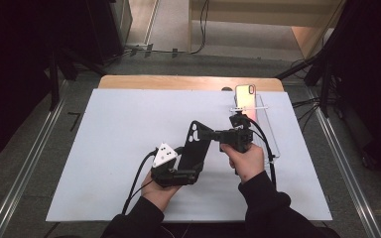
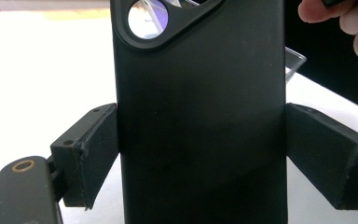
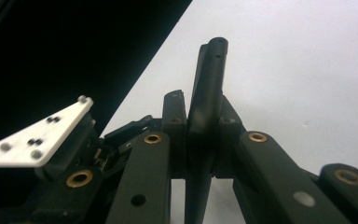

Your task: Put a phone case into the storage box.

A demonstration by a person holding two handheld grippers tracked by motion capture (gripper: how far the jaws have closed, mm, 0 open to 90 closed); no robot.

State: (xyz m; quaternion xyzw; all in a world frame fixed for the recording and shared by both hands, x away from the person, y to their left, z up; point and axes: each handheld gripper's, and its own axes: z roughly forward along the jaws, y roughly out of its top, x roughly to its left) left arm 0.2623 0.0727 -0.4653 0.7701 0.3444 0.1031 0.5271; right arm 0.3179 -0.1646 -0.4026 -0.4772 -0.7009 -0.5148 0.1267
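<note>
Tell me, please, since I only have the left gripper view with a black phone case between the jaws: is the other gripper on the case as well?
Observer: Yes. In the right gripper view the right gripper is shut on the thin edge of the phone case.
Operator: Thank you. Which end of the case does it grip?
Observer: In the high view it grips the side edge near the camera-cutout end, while the left gripper clamps across the width near the opposite end.
Operator: Is the case resting on the table?
Observer: I cannot tell for sure; in the high view it appears tilted above the white table sheet.
Operator: Anything else nearby?
Observer: A phone stands on a clear stand at the far right of the sheet.
</note>
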